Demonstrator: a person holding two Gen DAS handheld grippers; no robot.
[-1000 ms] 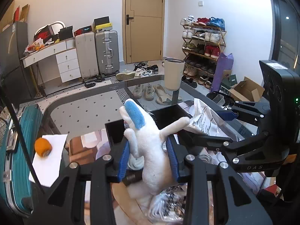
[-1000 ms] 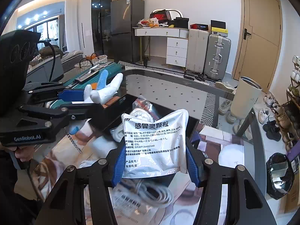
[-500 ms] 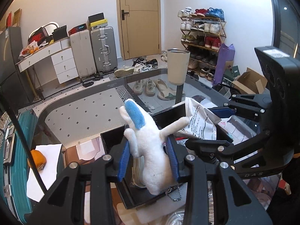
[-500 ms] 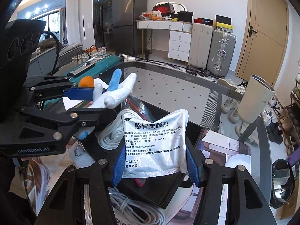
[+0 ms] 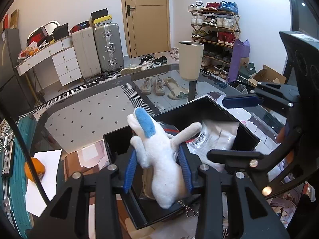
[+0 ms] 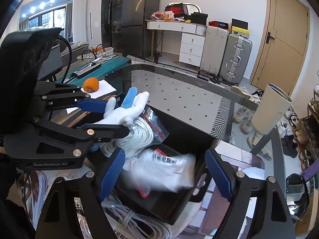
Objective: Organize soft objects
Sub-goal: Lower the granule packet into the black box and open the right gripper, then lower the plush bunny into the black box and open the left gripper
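Clamped tight, the left gripper point(image 5: 159, 165) has its blue ribbed pads squeezing the body of the white plush animal with the blue ear point(image 5: 159, 155) — the toy hangs over the near left part of the open black rectangular box point(image 5: 247, 137), head up, one arm poking out toward the right, tail end dipping toward the box floor. A small metal ball chain point(image 5: 189, 211) dangles just past the box's near rim.

Left of the box, an orange fruit point(image 5: 33, 169) sits on a white sheet of paper point(image 5: 45, 177), well apart from the action.

Inside the box, beside the toy, lies a clear zip bag of coiled white cable point(image 6: 143, 133), and to the right of that the white printed sachet point(image 5: 217, 137) rests on the box floor, blurred in the right wrist view.

Over on the right, the right gripper point(image 6: 165, 175) has just been opening — its blue pads now stand wide apart, one either side of the sachet and touching nothing, the sachet lying loose below them in the box. More loose white cable point(image 6: 137, 223) sits outside the box, just beneath this gripper.

Beyond the box, at the far right of the glass tabletop point(image 5: 95, 119), a tall cream tumbler point(image 5: 190, 59) stands upright.
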